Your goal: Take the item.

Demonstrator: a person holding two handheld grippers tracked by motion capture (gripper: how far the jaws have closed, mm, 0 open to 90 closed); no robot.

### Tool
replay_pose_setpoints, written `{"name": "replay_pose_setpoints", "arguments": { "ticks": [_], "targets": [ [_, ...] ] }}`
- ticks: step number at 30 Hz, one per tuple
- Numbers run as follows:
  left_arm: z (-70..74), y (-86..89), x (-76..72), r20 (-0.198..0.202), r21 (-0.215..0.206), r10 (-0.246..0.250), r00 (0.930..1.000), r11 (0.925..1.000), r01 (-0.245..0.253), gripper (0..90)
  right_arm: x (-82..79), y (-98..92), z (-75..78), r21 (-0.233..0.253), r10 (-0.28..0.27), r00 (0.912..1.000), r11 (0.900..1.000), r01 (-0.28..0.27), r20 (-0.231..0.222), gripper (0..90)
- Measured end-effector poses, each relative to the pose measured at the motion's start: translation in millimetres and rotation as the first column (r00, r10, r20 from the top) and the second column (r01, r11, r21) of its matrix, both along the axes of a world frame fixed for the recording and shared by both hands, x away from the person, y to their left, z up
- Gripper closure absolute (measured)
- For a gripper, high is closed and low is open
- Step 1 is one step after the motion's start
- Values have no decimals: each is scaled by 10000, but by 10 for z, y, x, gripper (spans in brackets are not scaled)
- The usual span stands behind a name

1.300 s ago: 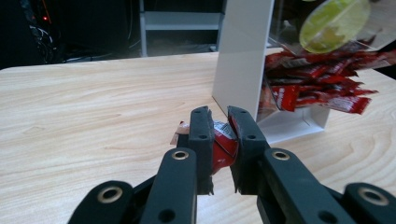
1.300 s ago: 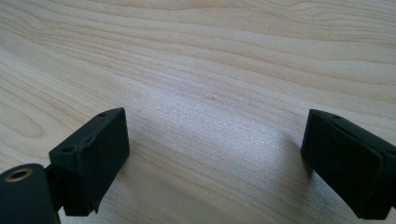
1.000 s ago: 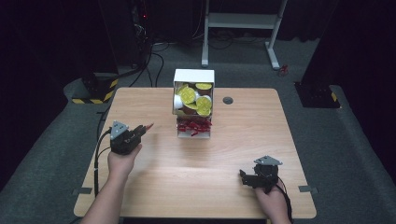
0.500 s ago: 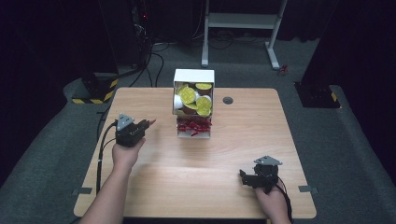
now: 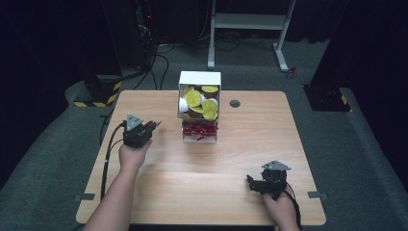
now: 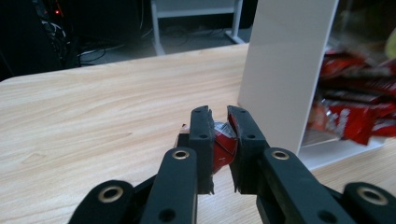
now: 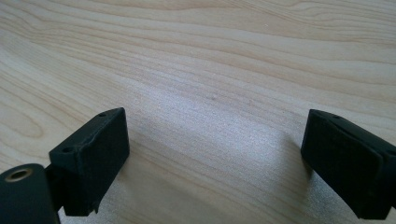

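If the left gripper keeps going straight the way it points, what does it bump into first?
Probably the white box. The left gripper, shut on a red packet, points at the box's side wall, just beside the red packets in its open bottom. How far off is hard to tell.

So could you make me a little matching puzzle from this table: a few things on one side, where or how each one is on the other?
Things:
1. left gripper
2. right gripper
3. yellow-lidded cups
4. red packets

States:
a. upper shelf of the white box
b. open above bare table
c. lower shelf of the white box
d. shut on a red packet

Pairs: 1-d, 2-b, 3-a, 4-c
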State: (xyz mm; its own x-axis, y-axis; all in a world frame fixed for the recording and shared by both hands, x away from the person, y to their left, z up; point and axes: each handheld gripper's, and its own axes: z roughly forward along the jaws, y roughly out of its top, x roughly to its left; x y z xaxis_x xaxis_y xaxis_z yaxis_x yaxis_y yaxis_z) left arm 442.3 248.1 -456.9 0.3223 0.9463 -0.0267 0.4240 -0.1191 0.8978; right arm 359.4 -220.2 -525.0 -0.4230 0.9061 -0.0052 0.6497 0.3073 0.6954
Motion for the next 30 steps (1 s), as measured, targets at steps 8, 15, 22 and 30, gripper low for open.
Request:
{"name": "replay_pose_setpoints", "arguments": {
  "ticks": [8, 15, 22, 30],
  "targets": [
    [-86, 41, 17, -180, -56, 95, 9998, 9999, -96, 808, 0, 0, 0, 1, -1, 10000, 10000, 1, 2, 77],
    [-155, -9, 12, -408, -58, -268, 9988, 9996, 266, 803, 0, 0, 0, -4, 0, 10000, 10000, 0, 3, 77],
    [-237, -60, 3, -631, -242, -487, 9968, 9986, 472, 800, 0, 1, 0, -3, -2, 10000, 10000, 2, 5, 77],
    [-353, -98, -10, -967, -166, -636, 9933, 9979, 623, 797, -1, 1, 0, -5, -2, 10000, 10000, 2, 5, 77]
  ]
}}
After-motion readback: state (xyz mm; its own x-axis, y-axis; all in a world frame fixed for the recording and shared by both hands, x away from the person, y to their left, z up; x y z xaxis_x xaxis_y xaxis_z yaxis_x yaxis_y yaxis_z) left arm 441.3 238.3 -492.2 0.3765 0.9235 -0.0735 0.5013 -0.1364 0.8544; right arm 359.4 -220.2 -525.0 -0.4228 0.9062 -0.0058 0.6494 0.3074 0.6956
